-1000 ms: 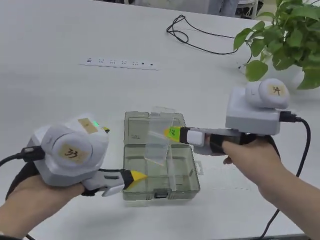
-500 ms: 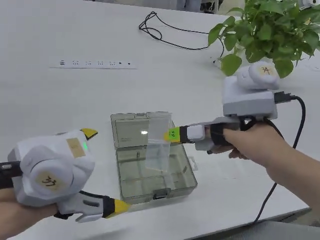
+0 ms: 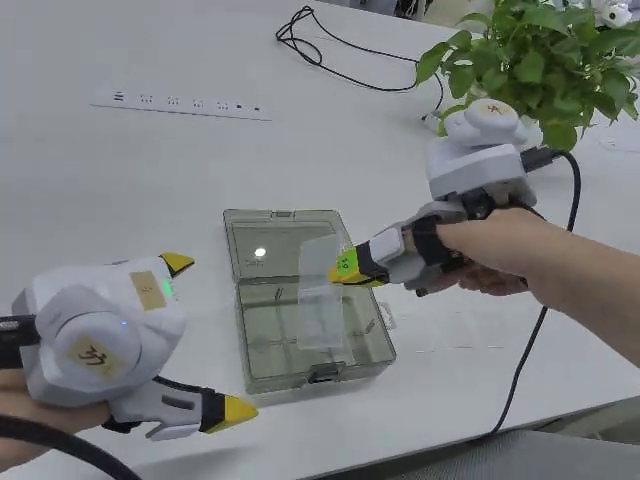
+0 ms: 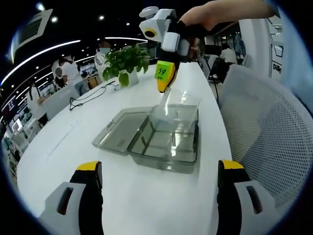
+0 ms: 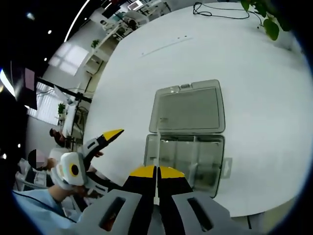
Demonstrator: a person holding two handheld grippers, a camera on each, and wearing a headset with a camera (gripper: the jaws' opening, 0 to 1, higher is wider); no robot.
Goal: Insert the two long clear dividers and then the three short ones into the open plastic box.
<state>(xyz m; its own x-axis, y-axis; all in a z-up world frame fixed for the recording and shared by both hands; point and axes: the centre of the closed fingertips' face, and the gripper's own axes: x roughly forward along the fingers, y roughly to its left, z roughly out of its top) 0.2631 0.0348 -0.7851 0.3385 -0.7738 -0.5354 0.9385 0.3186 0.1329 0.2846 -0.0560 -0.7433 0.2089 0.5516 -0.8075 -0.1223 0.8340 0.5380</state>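
**Right gripper** (image 3: 345,268): jaws closed on the upper edge of 1 clear divider (image 3: 322,295). In the right gripper view the yellow tips meet with almost no gap.

**Held divider:** a transparent sheet hanging from the jaws over the middle of the box base, tilted rather than upright. Its lower edge reaches down inside the walls. I cannot tell whether it sits in a slot, or whether it is a long or a short piece.

**Left gripper** (image 3: 207,337): jaws spread wide and holding nothing. It hovers near the front left of the box, apart from it.

**Plastic box** (image 3: 247,345): open on the table (image 3: 120,200), with the lid (image 3: 262,240) laid flat on the far side.

**Contents of base:** faint partition lines suggest at least 1 divider is already in, possibly more. Clear plastic against clear plastic makes a firm count impossible.

**Progress, as judged:** partway. 1 divider is being placed now. Some of the 2 long and 3 short pieces are likely left to fit.

**Surroundings:**
- power strip (image 3: 180,103), well beyond the box
- black cable (image 3: 330,50)
- potted plant (image 3: 530,50) at the far right
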